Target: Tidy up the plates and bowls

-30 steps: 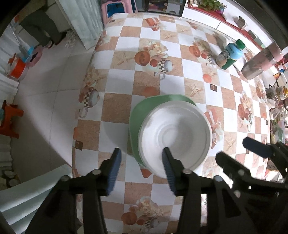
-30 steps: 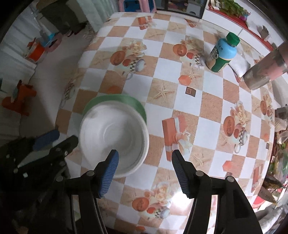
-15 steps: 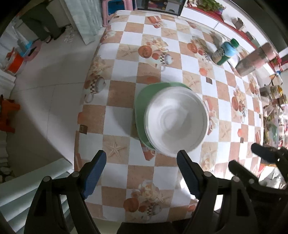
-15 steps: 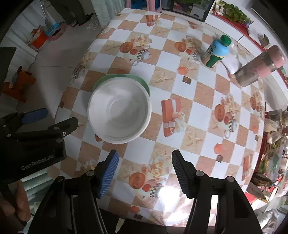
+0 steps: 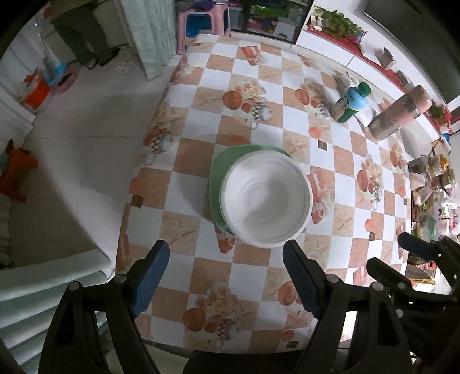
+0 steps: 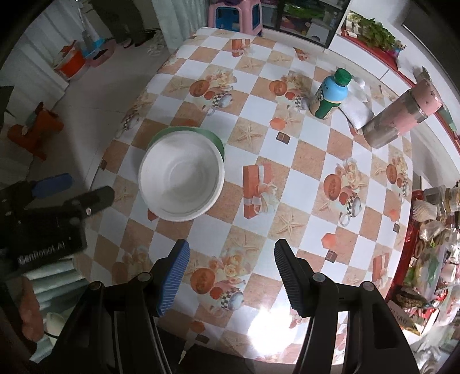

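A white bowl [image 5: 266,201] sits stacked on a green plate [image 5: 218,172] on the checkered tablecloth, near the table's left side. It also shows in the right wrist view [image 6: 181,177], with the green plate's rim [image 6: 214,139] behind it. My left gripper [image 5: 225,277] is open and empty, raised above and in front of the stack. My right gripper [image 6: 231,276] is open and empty, raised over the table's near part, right of the stack. The left gripper also shows in the right wrist view [image 6: 72,190], and the right gripper in the left wrist view [image 5: 402,256].
A green-capped bottle [image 6: 330,95] and a pink-lidded tumbler [image 6: 402,115] lie or stand at the table's far right. Cluttered packets and jars [image 6: 431,244] fill the right edge. The table's left edge [image 5: 135,184] drops to the tiled floor. A pink stool [image 6: 234,13] stands beyond the table.
Both grippers have drawn back and up from the stack. My left gripper, which straddled the bowl's near rim a second ago, has opened wider and let it be.
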Available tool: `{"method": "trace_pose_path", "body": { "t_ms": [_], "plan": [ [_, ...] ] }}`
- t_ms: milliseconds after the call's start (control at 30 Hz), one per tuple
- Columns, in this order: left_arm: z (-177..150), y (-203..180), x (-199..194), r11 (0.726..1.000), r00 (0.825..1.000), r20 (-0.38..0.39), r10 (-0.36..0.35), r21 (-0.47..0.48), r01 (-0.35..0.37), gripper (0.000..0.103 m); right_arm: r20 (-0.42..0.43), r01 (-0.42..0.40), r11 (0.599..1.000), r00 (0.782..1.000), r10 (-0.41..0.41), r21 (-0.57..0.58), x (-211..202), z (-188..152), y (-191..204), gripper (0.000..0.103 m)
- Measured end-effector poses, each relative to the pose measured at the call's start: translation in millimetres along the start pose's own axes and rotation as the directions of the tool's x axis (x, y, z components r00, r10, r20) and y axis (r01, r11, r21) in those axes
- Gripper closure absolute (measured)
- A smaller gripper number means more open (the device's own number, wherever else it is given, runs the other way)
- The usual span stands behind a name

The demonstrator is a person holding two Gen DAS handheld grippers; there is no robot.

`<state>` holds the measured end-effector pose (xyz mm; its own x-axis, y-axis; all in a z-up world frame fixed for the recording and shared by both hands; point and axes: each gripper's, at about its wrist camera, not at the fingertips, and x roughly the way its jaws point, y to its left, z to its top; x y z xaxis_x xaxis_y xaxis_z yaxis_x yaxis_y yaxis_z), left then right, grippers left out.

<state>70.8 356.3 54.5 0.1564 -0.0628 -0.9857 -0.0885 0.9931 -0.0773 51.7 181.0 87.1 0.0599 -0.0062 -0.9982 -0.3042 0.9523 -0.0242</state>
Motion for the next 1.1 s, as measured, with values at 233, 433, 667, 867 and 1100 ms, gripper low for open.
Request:
{"method": "trace_pose_path", "body": {
  "t_ms": [233,433,667,867,1100],
  "plan": [
    [-15,-10,-9,0.995,0.995,-0.008,0.1,-0.012,-0.1,0.019,-0.024,-0.03,0.997,0.999,0.029,-0.069,5,-6,0,0.04],
    [-24,-13,-15,0.994,0.995,-0.026,0.096,-0.043,-0.097,0.019,-0.043,-0.053,0.992,0.998,0.048,-0.115,10,-12,8,0.04],
    [-23,-17,-25,0.995,0.996,0.006,0.09,-0.043,-0.09,0.019,-0.018,-0.043,0.991,0.999,0.041,-0.125,3,-11,8,0.04],
    [-22,-21,-32,0.998,0.997,0.039,0.064,-0.024,-0.063,0.019,-0.009,-0.03,0.993,1.0,0.029,-0.118,0,-13,6,0.04],
    [-22,-18,-33,0.999,0.998,0.047,0.047,-0.025,-0.046,0.019,-0.009,-0.016,0.994,1.0,0.015,-0.109,0,-15,8,0.04]
  ]
}}
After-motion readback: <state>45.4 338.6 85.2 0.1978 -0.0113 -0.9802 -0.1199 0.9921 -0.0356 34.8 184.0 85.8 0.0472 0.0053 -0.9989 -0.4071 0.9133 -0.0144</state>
